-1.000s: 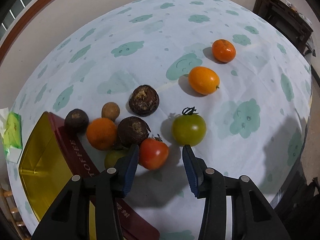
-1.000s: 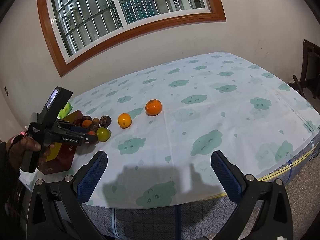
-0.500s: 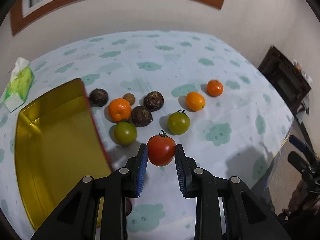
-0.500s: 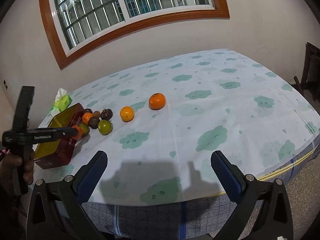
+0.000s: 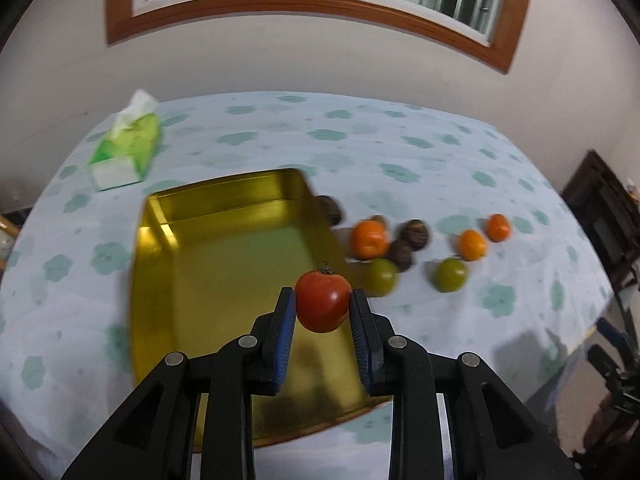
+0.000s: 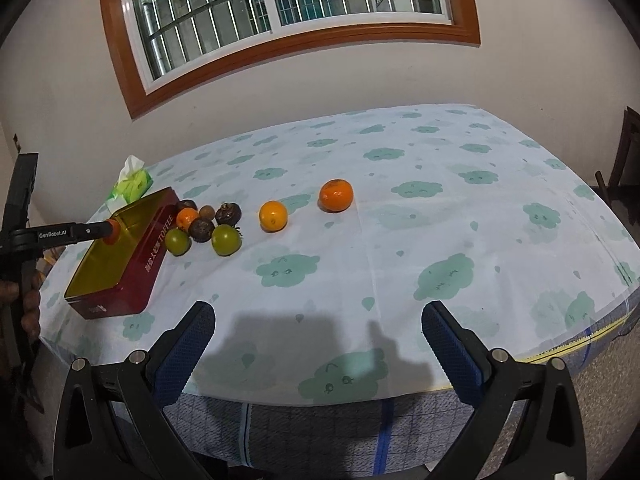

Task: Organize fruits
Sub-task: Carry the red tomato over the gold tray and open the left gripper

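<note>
My left gripper (image 5: 322, 309) is shut on a red tomato (image 5: 322, 301) and holds it above the right part of the gold-lined red tin (image 5: 224, 264). In the right wrist view the left gripper (image 6: 105, 231) holds the tomato (image 6: 112, 229) over the tin (image 6: 148, 248). To the right of the tin lie two green tomatoes (image 5: 451, 274), three oranges (image 5: 369, 239) and several dark brown fruits (image 5: 416, 233). My right gripper (image 6: 318, 334) is open and empty, near the table's front edge.
A green tissue pack (image 5: 125, 148) lies at the far left of the table, behind the tin. The table has a cloud-patterned cloth (image 6: 440, 216). A dark wooden chair (image 5: 600, 208) stands beyond the right edge.
My left gripper closed on the red tomato, lifted it from the cloth and carried it left over the tin. The right gripper stayed open in place.
</note>
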Available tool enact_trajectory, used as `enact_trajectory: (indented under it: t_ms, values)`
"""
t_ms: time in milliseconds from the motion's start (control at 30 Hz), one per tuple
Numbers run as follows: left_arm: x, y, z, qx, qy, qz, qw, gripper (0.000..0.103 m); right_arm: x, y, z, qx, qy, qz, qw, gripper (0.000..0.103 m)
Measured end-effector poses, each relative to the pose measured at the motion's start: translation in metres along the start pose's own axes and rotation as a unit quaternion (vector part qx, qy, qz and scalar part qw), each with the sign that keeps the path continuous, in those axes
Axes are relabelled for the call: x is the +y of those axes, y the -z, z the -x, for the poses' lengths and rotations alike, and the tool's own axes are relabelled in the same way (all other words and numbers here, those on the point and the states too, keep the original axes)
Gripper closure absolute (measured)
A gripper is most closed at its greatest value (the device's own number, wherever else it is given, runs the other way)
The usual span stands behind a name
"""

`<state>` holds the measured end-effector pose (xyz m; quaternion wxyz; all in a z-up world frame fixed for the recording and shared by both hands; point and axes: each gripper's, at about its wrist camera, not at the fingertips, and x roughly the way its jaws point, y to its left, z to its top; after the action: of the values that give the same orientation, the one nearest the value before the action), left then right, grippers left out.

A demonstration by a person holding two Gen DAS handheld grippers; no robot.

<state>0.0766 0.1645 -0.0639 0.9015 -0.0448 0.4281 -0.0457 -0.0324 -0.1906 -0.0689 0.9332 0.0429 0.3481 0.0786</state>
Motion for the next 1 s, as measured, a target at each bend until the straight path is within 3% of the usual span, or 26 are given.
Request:
enact_trajectory:
  t_ms: [333,1000]
  values:
    - [0.035,0.005,-0.013,0.01,-0.055,0.002,0.9984,0.075,0.018,0.002,-0.005,0.01,-0.008,0.029,1.0,0.0]
    - [0.056,-0.023,-0.036,0.013,-0.088,-0.006,0.996,0.074,0.044,0.004,-0.019,0.043,-0.01,0.065,0.997,0.0]
